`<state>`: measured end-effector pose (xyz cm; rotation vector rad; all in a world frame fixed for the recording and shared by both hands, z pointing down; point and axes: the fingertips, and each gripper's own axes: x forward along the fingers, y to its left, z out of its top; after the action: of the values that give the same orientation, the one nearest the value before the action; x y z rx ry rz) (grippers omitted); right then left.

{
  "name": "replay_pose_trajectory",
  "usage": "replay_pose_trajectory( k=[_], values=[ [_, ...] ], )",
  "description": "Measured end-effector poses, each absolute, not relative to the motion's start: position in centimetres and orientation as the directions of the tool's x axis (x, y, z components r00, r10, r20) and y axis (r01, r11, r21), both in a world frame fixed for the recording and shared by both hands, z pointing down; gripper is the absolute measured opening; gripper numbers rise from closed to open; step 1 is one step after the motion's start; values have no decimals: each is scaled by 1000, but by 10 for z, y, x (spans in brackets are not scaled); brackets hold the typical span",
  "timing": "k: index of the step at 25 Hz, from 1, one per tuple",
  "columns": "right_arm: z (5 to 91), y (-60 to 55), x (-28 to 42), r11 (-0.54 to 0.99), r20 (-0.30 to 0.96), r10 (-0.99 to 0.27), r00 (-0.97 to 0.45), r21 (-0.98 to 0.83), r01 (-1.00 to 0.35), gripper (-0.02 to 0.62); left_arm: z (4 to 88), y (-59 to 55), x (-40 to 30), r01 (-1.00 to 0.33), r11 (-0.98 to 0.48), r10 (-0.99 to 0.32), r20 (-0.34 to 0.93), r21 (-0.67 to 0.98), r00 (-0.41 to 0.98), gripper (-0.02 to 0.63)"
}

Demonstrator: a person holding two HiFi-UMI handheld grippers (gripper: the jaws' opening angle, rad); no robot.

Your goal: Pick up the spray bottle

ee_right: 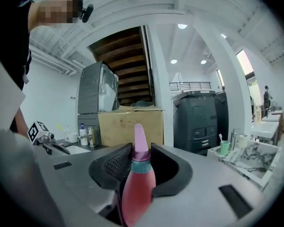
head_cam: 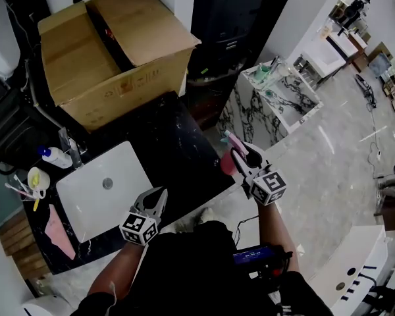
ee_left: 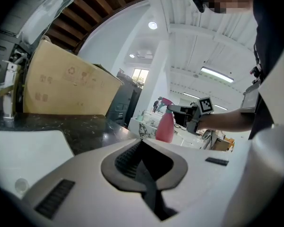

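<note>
Two tongs show, one in each hand. Right tongs (head_cam: 240, 157) stand partly open, their pads pressed against the one pink spray bottle (ee_right: 137, 188). It stands upright between the jaws, its pale pink nozzle rising above the tips. Left tongs (head_cam: 160, 196) have the jaws drawn together with nothing between them. One white sink (head_cam: 128, 166) lies just beyond and to the left of the left tongs. One cardboard box (head_cam: 112, 51) stands well beyond them. One white pump bottle (head_cam: 56, 155) and one tap (head_cam: 69, 143) stand at the sink's far left side. The box carries faint reddish print, too small to read. Each tongs' cube bears black-and-white square markers.
</note>
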<state>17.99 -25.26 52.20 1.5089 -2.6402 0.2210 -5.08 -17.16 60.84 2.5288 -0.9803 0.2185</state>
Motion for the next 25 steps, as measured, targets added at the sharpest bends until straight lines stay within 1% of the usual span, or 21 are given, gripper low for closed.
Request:
replay_pose_trajectory(
  k=[11,25],
  values=[
    [525,-213,235,439,126,-885,-448,-93,-894,140,605,-161,-8,-638,-704,-568,292,312,770,8],
    [531,-157,317,395,110,-906,-408,-124,-910,140,600,-139,76,-584,-756,-504,307,293,807,8]
  ],
)
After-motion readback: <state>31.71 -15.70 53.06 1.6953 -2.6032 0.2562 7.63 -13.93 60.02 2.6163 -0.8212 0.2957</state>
